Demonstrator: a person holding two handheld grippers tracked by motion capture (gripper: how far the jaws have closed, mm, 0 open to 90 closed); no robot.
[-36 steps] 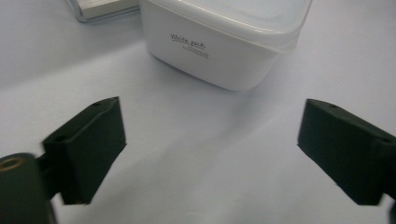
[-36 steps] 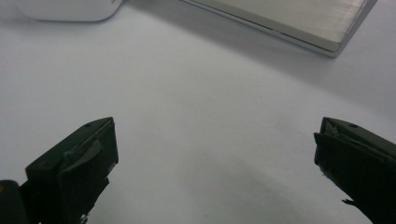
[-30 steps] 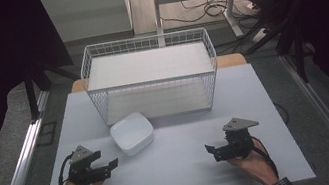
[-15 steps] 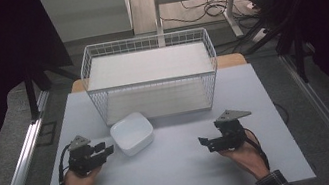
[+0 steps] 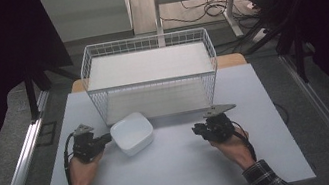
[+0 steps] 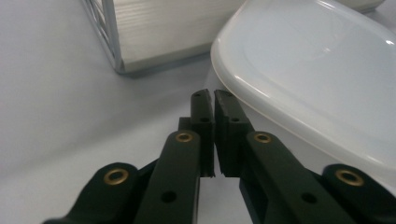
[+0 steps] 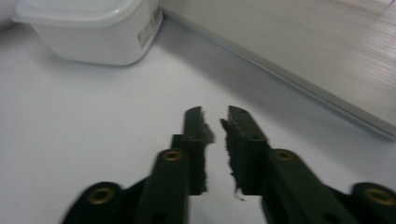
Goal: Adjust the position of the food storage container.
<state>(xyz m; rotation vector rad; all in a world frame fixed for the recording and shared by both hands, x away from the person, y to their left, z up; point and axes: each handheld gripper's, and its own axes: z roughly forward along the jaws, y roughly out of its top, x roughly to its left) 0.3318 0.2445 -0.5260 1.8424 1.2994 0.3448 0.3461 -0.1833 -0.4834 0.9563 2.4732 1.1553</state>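
High view: white wire basket (image 5: pixel 150 77) at table's far side; white lidded square plastic container (image 5: pixel 132 133) just in front, near left corner; likely light, stiff, smooth, slippery; grip across opposite sides under lid rim; left gripper (image 5: pixel 105 139) beside it, right gripper (image 5: pixel 196 130) well apart; both moved forward since earlier frame, jaws just closing, nearly together, nothing held.

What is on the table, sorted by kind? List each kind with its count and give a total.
White lidded container: 1
White wire basket: 1
Black claw, left and right, each in a hand: 2
Total: 4
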